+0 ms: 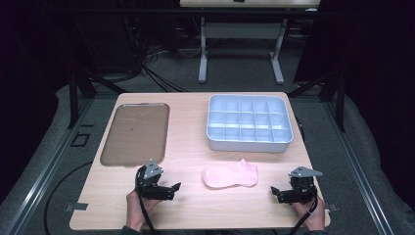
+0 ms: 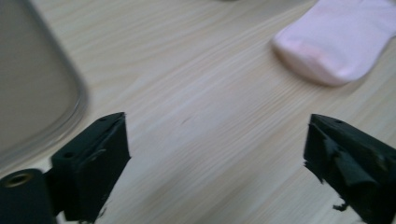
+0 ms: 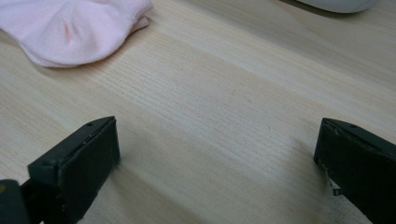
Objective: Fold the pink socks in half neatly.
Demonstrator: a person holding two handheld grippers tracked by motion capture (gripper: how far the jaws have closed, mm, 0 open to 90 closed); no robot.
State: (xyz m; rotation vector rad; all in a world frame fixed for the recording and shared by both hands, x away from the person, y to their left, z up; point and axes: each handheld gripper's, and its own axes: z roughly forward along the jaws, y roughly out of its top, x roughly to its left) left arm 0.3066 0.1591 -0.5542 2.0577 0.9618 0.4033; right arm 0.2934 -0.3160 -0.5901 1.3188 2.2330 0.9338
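The left gripper (image 1: 172, 188) sits at the lower left of the high view, held in the person's left hand (image 1: 139, 205), its jaws spread wide with only bare wood between them. In the left gripper view the two black jaws rise from the bottom corners, and the pink sock (image 2: 338, 39) lies toward the upper right of that frame, well clear of both. The right gripper (image 1: 275, 192), at the lower right of the high view, also stands spread and empty over the table (image 1: 186, 142); in the right gripper view the sock (image 3: 70, 28) fills the upper left corner.

In the high view the sock (image 1: 230, 174) lies flat in the lower middle of the frame, between the two grippers and apart from each, just below the grey compartment box (image 1: 249, 122). A brown tray (image 1: 136, 133) lies at the left.

The sock looks light, soft and limp, likely to sag and fold once lifted, not slippery and not fragile. A sound hold would probably be a pinch on an edge: the cuff end nearer the right gripper, or the rounded toe end nearer the left, with the jaw pressed low against the wood to catch both layers.
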